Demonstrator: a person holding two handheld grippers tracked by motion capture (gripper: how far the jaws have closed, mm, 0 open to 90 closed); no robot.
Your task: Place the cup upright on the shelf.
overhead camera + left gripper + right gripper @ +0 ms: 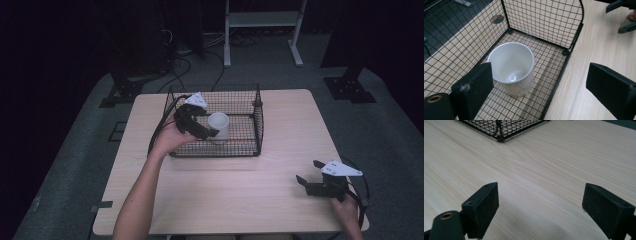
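White cup (511, 67) stands in basket (544, 30), beyond spread left fingers (474, 87).

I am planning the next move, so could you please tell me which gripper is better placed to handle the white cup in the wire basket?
Left. The left gripper hangs open right beside the white cup inside the wire basket, while the right gripper rests open near the table's front right corner.

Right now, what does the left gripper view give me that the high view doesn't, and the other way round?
Left gripper view: the white cup is empty, upright on the wire basket floor, clear of the open jaws.

High view: the whole table, the left gripper over the basket beside the cup, the right gripper open near the table's corner.

Both: cup inside the basket, ungripped.
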